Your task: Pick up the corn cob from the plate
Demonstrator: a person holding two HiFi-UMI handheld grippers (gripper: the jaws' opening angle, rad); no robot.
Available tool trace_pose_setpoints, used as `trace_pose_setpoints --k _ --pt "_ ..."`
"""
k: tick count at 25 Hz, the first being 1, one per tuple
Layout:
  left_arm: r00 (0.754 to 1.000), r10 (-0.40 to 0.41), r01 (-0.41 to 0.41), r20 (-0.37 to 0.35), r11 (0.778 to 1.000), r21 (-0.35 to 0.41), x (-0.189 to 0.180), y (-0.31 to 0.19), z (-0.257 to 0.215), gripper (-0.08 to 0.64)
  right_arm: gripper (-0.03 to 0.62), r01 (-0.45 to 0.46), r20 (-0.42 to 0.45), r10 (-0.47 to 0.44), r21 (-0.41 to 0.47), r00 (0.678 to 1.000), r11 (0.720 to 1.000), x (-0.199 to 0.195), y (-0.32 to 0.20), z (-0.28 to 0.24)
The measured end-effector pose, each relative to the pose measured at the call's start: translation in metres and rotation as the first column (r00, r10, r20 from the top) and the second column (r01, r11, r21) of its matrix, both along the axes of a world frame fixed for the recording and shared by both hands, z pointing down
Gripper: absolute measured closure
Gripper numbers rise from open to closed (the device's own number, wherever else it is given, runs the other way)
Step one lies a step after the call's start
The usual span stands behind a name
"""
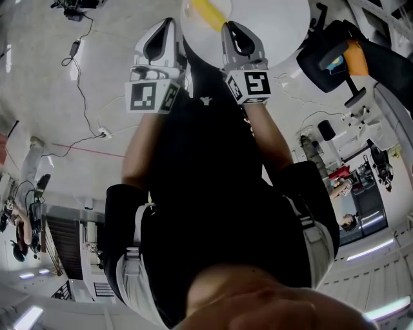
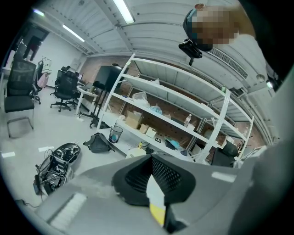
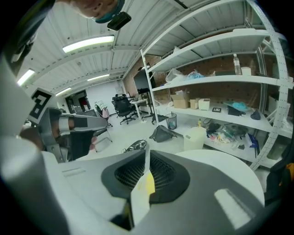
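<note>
The yellow corn cob [image 1: 206, 11] lies on a white round surface [image 1: 277, 32] at the top edge of the head view. My right gripper [image 1: 227, 26] points at it, with its tip right beside the cob's near end. Its jaws stand slightly apart, and through the slit I see a sliver of corn cob [image 3: 149, 183] against white. My left gripper [image 1: 170, 22] hangs just left of the white surface, apart from the cob. Its jaws are almost together with nothing between them, and a yellow strip of the cob [image 2: 159, 214] shows through the slit.
Below me is a pale floor with a black cable [image 1: 80, 84] on the left. A black and orange office chair [image 1: 335, 58] stands to the right of the white surface. White shelving racks [image 3: 216, 78] with boxes, a bag [image 2: 97, 142] and more chairs fill the room behind.
</note>
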State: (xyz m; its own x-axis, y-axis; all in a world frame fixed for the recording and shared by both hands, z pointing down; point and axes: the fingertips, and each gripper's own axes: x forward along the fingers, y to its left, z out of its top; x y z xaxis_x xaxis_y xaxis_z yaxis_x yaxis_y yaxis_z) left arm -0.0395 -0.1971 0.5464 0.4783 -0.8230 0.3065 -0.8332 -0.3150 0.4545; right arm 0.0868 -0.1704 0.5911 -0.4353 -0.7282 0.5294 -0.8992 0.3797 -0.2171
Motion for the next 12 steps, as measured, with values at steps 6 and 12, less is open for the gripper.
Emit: trace_pose_setpoints --k 6,12 --pt "1.000 -0.013 0.012 -0.012 0.999 -0.052 -0.001 -0.003 0.011 0.557 0.533 0.014 -0.014 -0.014 -0.029 1.000 0.999 -0.002 -0.004 0.013" --pt "1.000 0.001 -0.001 0.009 0.999 -0.047 -0.001 -0.009 0.019 0.557 0.496 0.029 -0.028 -0.031 -0.067 0.999 0.997 -0.003 -0.010 0.026"
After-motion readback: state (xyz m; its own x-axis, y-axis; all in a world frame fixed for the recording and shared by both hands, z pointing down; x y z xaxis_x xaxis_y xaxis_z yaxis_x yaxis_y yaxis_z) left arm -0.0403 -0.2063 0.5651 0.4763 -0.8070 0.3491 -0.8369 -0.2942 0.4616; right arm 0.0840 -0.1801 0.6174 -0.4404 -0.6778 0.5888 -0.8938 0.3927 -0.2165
